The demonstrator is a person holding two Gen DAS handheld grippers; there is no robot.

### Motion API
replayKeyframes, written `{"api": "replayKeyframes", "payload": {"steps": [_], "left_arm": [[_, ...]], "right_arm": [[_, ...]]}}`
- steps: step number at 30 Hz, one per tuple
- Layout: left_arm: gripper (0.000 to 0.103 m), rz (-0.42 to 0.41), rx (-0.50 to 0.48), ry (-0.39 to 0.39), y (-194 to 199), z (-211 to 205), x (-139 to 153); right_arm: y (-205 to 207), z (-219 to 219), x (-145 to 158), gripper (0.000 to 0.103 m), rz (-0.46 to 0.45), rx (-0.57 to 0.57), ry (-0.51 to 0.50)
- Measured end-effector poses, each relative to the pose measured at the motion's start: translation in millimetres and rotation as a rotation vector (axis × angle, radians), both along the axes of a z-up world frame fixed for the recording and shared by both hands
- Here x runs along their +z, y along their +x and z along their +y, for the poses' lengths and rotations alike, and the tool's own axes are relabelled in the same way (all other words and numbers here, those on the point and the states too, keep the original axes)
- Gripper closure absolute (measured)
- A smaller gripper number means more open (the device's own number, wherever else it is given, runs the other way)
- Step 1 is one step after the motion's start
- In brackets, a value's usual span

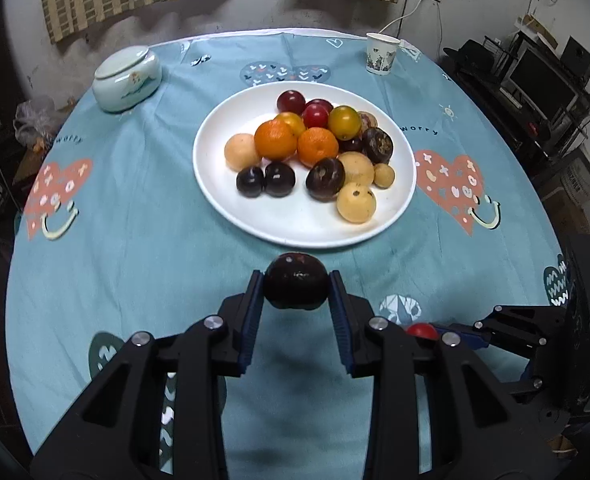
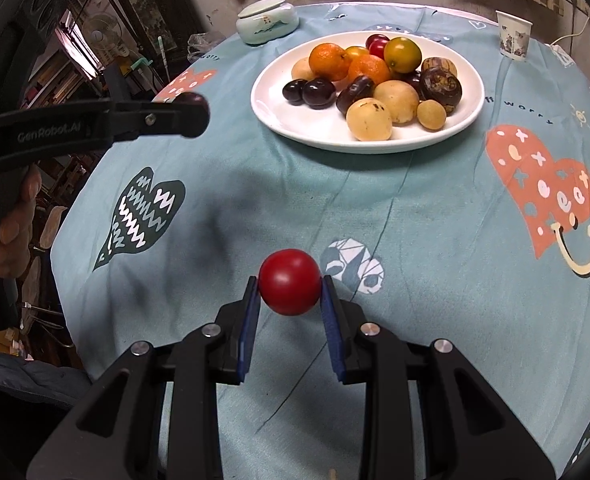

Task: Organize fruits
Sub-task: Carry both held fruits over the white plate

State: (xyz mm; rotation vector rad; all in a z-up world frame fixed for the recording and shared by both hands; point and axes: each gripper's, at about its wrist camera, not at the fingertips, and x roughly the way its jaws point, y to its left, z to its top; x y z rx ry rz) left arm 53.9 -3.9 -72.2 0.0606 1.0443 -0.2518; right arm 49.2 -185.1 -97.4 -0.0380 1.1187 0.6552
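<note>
Between the blue pads of the left gripper (image 1: 296, 286), in its own wrist view, sits a dark purple fruit (image 1: 296, 285), clamped from both sides and held above the teal tablecloth (image 1: 135, 240). Beyond it the white plate (image 1: 295, 224) carries the heap of fruit: two oranges (image 1: 275, 139), pale yellow rounds, dark ones, and red and yellow ones at the back. A lidded ceramic jar (image 1: 127, 79) stands far left, a paper cup (image 1: 381, 53) far right. At the lower right edge the right gripper (image 1: 427, 330) shows only partly, with a bit of red between its fingers. From the right wrist view that red thing reads plainly as a round red fruit (image 2: 289, 282), pinched between the right gripper's pads short of the plate. This view alone shows the left gripper from the side, dark fruit at its tip, and the person's hand (image 2: 13, 220) on its handle.
</note>
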Motion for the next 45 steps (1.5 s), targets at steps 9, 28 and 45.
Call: {"api": "replayKeyframes", "payload": {"steps": [9, 28, 45], "left_arm": [[0.07, -0.07, -0.063, 0.027, 26, -28, 20], [0.07, -0.038, -0.045, 0.047, 66, -35, 8], [0.07, -0.038, 0.028, 0.053, 122, -28, 1]], "right_arm": [[29, -13, 28, 0.072, -0.07, -0.04, 0.025], [88, -12, 60, 0.072, -0.171, -0.066, 0.031], [159, -3, 73, 0.072, -0.236, -0.092, 0.007]]}}
